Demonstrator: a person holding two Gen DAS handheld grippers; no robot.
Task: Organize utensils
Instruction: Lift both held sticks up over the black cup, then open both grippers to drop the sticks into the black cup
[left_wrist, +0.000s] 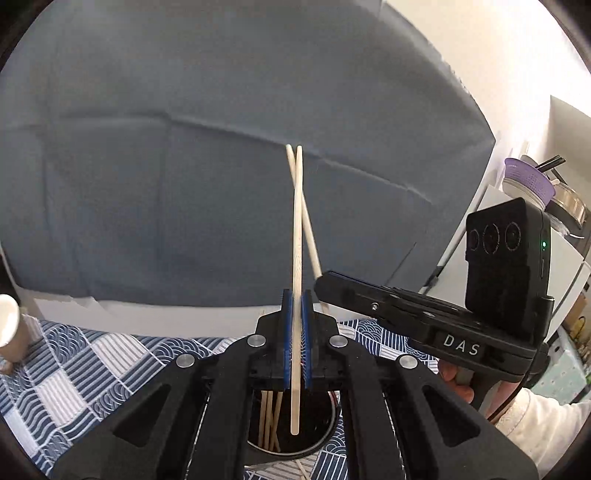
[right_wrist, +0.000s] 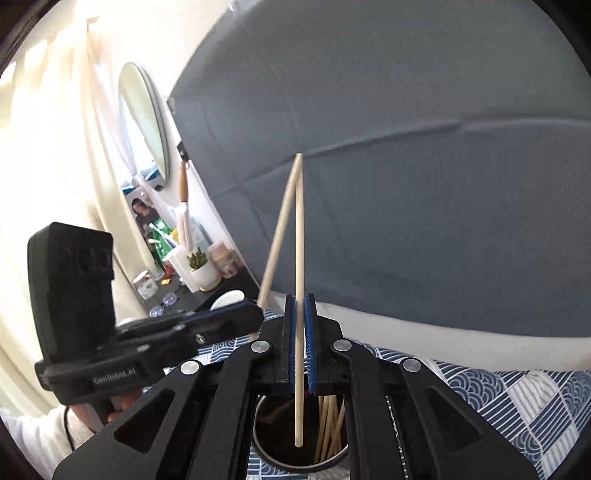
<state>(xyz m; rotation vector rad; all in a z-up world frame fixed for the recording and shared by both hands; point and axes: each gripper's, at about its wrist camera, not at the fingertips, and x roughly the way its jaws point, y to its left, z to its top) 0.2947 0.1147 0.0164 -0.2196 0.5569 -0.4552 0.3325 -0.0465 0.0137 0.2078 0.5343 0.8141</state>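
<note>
My left gripper (left_wrist: 296, 295) is shut on a pale wooden chopstick (left_wrist: 296, 258) held upright, its lower end over a dark round holder (left_wrist: 328, 435) with several chopsticks (left_wrist: 269, 417) inside. My right gripper (right_wrist: 300, 300) is shut on a second chopstick (right_wrist: 299, 258), also upright over the same holder (right_wrist: 341, 456). The two sticks meet near their top ends. The right gripper shows in the left wrist view (left_wrist: 332, 282) beside mine; the left gripper shows in the right wrist view (right_wrist: 255, 314).
A blue and white patterned cloth (left_wrist: 85, 365) covers the table. A grey-blue backdrop (left_wrist: 221, 147) hangs behind. A pale cup (left_wrist: 9, 328) stands at the left edge. A purple colander (left_wrist: 528, 181) and pots sit far right. A mirror (right_wrist: 146, 122) and potted plant (right_wrist: 201, 267) stand left.
</note>
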